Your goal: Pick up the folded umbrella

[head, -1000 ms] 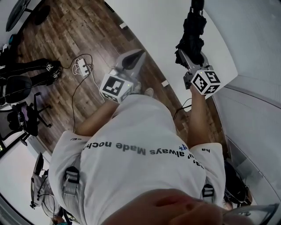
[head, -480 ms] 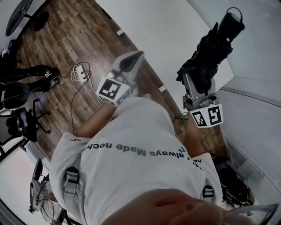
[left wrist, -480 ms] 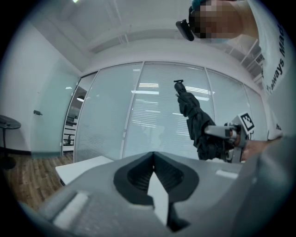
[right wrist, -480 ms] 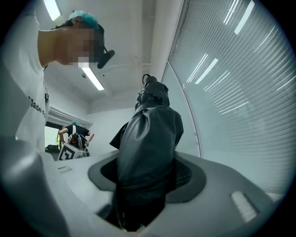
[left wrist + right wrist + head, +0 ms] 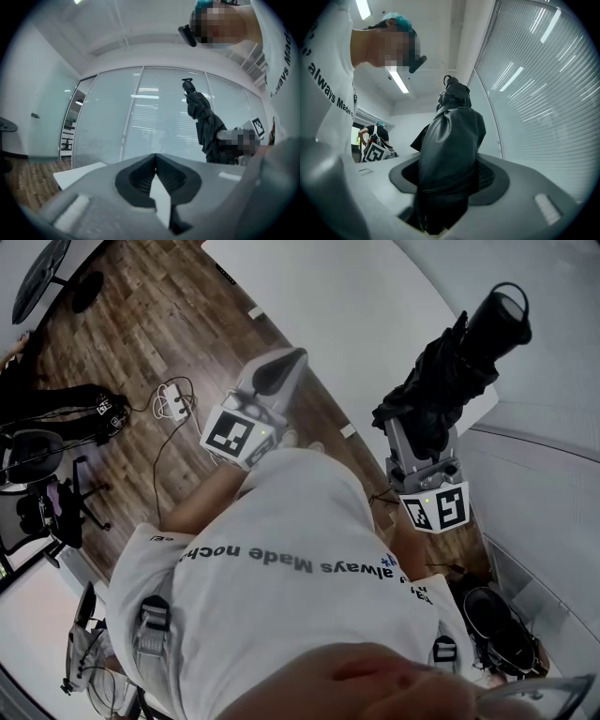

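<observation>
The right gripper (image 5: 447, 180) clamps the black umbrella (image 5: 457, 371), raised above the white surface (image 5: 328, 296); the left gripper (image 5: 155, 157) is closed and empty.

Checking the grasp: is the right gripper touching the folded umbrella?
Touching. Right gripper view: the right gripper clamps the folded umbrella between its jaws.

There are 1 folded umbrella (image 5: 452, 379), 2 grippers, the left gripper (image 5: 292, 358) and the right gripper (image 5: 418, 431), 1 white table (image 5: 356, 296), 1 power strip (image 5: 173, 396), and 2 people, the wearer (image 5: 281, 587) and a bystander (image 5: 375, 134).
</observation>
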A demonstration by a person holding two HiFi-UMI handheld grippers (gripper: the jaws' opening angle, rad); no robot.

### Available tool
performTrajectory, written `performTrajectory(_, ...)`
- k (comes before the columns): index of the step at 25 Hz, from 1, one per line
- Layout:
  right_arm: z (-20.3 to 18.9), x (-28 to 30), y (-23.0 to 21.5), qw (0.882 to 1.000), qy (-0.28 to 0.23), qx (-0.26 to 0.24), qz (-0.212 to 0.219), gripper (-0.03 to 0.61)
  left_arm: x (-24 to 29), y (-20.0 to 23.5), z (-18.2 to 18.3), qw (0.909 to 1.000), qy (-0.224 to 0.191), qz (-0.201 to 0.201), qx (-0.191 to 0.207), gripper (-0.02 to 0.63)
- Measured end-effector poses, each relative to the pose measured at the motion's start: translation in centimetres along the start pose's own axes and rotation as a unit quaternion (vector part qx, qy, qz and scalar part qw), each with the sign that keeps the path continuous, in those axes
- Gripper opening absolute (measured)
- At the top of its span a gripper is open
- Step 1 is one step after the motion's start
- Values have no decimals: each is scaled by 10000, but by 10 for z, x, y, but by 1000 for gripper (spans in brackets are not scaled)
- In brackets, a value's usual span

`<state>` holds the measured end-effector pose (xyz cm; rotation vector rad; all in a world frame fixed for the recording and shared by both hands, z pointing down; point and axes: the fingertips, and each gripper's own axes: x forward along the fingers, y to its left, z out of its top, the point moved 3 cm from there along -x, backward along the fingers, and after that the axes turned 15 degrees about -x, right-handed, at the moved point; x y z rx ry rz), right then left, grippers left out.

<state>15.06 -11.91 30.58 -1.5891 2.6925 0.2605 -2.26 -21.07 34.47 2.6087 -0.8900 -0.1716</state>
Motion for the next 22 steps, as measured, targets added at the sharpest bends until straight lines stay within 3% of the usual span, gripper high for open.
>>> performTrajectory(22,8,-8,-5,9999,-61,-13,-134,250,3,-8,3,10000,-56,-75,-22,1)
